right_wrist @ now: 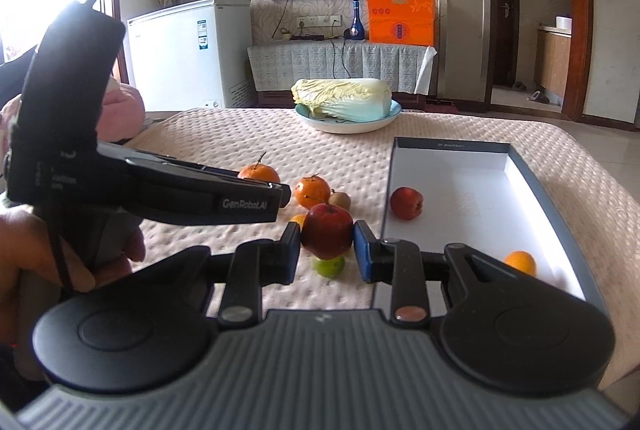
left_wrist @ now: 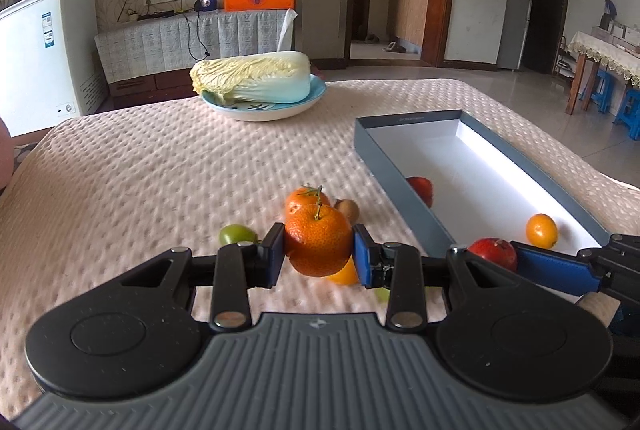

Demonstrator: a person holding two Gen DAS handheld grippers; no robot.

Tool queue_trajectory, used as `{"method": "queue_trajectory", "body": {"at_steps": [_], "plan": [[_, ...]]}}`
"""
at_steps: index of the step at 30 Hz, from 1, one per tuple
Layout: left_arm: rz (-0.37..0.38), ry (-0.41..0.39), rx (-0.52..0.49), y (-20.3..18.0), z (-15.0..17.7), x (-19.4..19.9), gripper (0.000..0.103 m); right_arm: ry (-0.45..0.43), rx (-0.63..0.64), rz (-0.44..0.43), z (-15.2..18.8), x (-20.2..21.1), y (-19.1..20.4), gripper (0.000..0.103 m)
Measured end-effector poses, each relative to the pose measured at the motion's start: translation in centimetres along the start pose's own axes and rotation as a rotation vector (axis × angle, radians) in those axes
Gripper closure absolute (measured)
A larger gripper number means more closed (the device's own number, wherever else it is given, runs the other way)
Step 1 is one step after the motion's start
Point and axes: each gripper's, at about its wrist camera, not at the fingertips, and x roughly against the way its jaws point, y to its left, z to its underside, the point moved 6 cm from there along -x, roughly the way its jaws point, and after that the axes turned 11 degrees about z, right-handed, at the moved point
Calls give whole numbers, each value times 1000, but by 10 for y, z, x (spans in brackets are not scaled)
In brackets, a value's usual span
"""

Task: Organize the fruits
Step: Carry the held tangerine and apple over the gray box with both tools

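In the left wrist view, the left gripper (left_wrist: 319, 254) has its jaws closed partway on a stemmed orange mandarin (left_wrist: 318, 244), one blue pad on each side of it, and holds it lifted above the pink quilted desk cover (left_wrist: 140, 170). Just behind it lie a second orange mandarin (left_wrist: 302, 199) and a small brown kiwi (left_wrist: 347, 209), touching or nearly so. A small green round fruit (left_wrist: 235, 234) lies just left of the jaws, and a yellow-orange fruit (left_wrist: 347, 275) shows partly under the held mandarin. To the right lies the shallow grey box with a white inside (left_wrist: 400, 198); in it are a red apple (left_wrist: 421, 188) by the near-left wall and a small orange citrus fruit (left_wrist: 541, 230) near the right wall. At the right edge the right gripper (left_wrist: 516, 256) grips a dark red apple (left_wrist: 494, 253). Far back, a pale napa cabbage (left_wrist: 252, 77) rests on a blue-rimmed plate (left_wrist: 264, 113).

In the right wrist view, the right gripper (right_wrist: 327, 248) has its jaws clamped partway on the dark red apple (right_wrist: 327, 235), above a green fruit (right_wrist: 330, 266) on the cover. The left gripper (right_wrist: 280, 192) reaches in from the left, its held mandarin (right_wrist: 258, 173) partly hidden behind it. The loose mandarin (right_wrist: 312, 192) and kiwi (right_wrist: 341, 200) lie beyond. In the box (right_wrist: 560, 198) sit the red apple (right_wrist: 406, 203) and the orange citrus (right_wrist: 520, 263), well apart.
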Motion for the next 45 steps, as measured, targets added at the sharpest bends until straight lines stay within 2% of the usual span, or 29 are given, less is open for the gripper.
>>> {"method": "queue_trajectory", "body": {"at_steps": [15, 29, 45], "plan": [[73, -5, -22, -41, -6, -16, 62, -4, -40, 70, 0, 6, -39, 71], [142, -1, -39, -80, -12, -37, 62, 31, -65, 131, 11, 11, -75, 71], [172, 39, -32, -109, -10, -76, 62, 58, -78, 158, 17, 14, -95, 71]]}}
